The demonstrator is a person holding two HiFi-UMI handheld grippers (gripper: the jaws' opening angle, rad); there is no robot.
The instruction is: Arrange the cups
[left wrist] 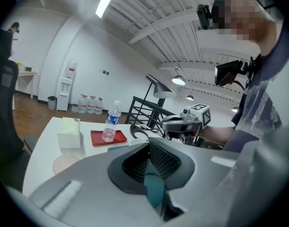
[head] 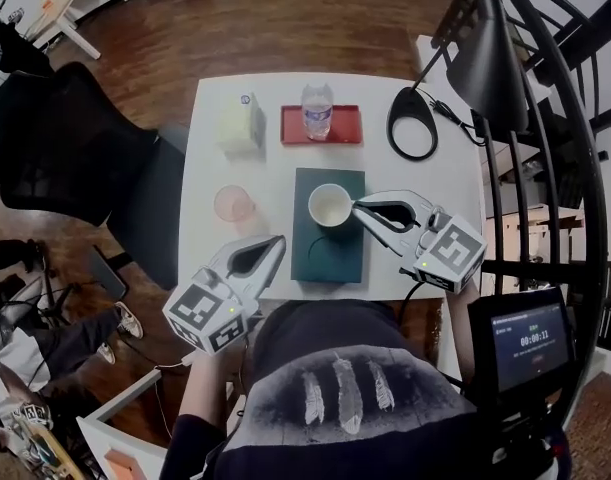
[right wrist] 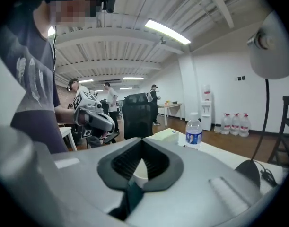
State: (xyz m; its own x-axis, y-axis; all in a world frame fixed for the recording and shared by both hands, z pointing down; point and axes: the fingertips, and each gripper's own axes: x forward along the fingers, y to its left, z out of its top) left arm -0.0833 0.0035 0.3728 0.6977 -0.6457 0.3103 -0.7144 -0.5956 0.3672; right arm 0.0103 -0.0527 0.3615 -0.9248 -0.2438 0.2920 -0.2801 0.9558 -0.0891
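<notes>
A white round cup (head: 330, 208) is standing upright on a dark green rectangular mat (head: 330, 253), which is lying near the middle of the white table (head: 275, 173). To the left of the mat, apart from it, a pink translucent cup (head: 233, 204) is sitting upright on the bare tabletop. The right gripper (head: 358, 208) is reaching in from the right with its tips showing just beside the white cup's rim in the head view. Whether they are touching it cannot be told from there. In the right gripper view its jaws are meeting at the tips with nothing clamped, and the white cup is showing through the gap behind them, lower than the tips. The left gripper (head: 277, 242) is hanging at the table's near edge, pointing toward the mat's near-left corner and well clear of both cups. Its jaws are pressing together on nothing, with only the green of the mat showing through between them. At the far side of the table a clear plastic water bottle (head: 318, 110) is standing on a red rectangular tray (head: 297, 126), and a pale tissue box (head: 241, 121) is sitting just left of the tray.
</notes>
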